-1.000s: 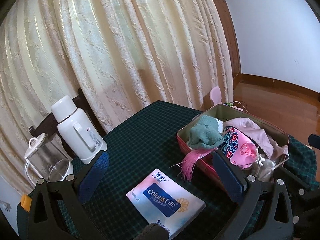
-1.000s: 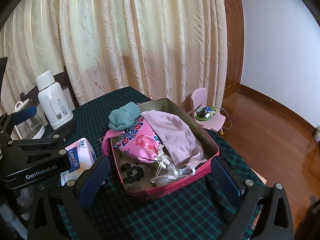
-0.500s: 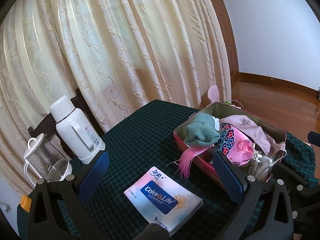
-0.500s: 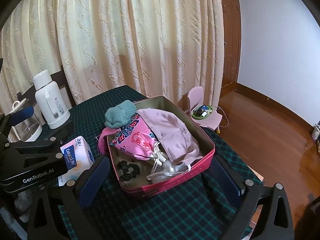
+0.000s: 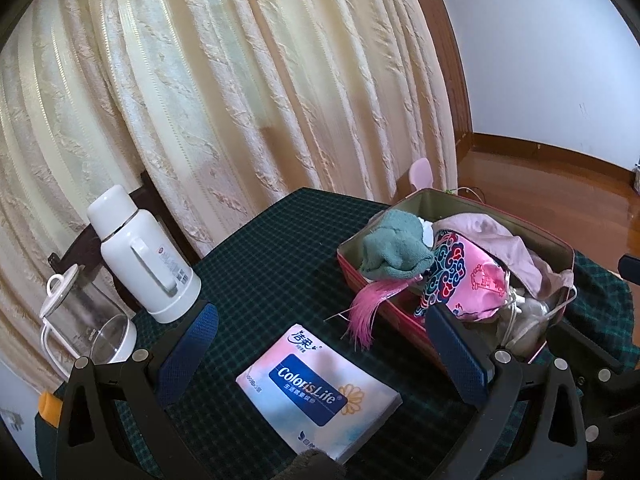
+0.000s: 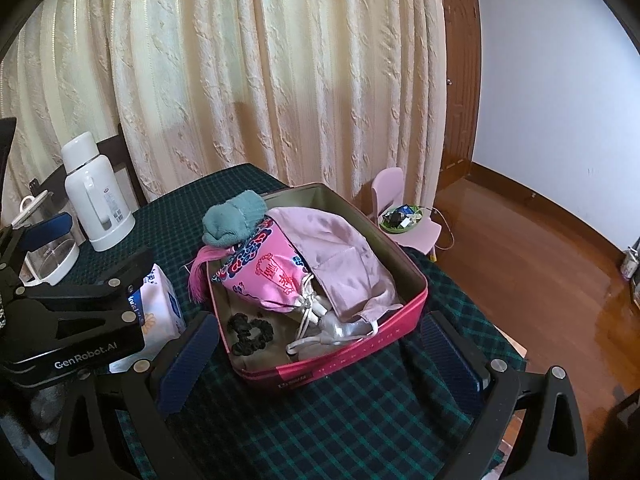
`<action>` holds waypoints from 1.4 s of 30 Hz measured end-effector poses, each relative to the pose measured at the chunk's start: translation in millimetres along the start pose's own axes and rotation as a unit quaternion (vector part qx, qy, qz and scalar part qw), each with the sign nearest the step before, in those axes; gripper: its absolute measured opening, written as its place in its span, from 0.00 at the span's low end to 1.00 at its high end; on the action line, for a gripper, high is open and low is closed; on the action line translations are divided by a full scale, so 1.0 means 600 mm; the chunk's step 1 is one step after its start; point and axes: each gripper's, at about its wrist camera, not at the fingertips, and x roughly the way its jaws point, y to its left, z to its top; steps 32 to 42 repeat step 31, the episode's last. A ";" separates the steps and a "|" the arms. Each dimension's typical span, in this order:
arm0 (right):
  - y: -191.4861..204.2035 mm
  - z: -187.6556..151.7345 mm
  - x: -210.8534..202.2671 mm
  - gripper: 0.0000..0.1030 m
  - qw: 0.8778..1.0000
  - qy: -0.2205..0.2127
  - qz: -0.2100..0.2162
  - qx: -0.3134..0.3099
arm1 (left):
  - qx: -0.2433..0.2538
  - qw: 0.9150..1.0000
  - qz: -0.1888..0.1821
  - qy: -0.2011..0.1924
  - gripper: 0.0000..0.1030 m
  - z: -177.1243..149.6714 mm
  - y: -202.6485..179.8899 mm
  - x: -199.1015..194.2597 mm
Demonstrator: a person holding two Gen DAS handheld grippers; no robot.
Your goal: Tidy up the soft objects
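Observation:
A red open box (image 6: 362, 347) (image 5: 347, 266) sits on the dark green checked tablecloth. In it lie a teal knitted item (image 6: 233, 222) (image 5: 394, 246), a pink embroidered drawstring pouch (image 6: 267, 276) (image 5: 476, 282) with a pink tassel (image 5: 366, 306), a mauve satin cloth (image 6: 340, 254) and a black scrunchie (image 6: 250, 330). A soft tissue pack (image 5: 318, 390) (image 6: 160, 300) lies left of the box. My left gripper (image 5: 320, 354) is open and empty above the tissue pack. My right gripper (image 6: 316, 354) is open and empty, held back from the box's near wall.
A white thermos (image 5: 140, 252) (image 6: 96, 196) and a glass kettle (image 5: 86, 326) stand at the table's left. Cream curtains hang behind. A small pink chair (image 6: 404, 216) stands on the wood floor past the table's right edge.
Both grippers have drawn back and up a little, so box and tissue pack look slightly smaller and farther. Nothing was grasped or moved.

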 end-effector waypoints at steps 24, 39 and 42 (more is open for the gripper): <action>-0.005 -0.002 0.006 1.00 1.000 0.006 -0.003 0.006 | 0.007 1.000 -0.011 0.011 1.00 -0.003 -0.013 0.016; -0.005 -0.005 0.009 1.00 1.000 0.008 -0.002 0.008 | 0.007 1.000 -0.013 0.007 1.00 -0.007 -0.013 0.012; -0.005 -0.005 0.009 1.00 1.000 0.008 -0.002 0.008 | 0.007 1.000 -0.013 0.007 1.00 -0.007 -0.013 0.012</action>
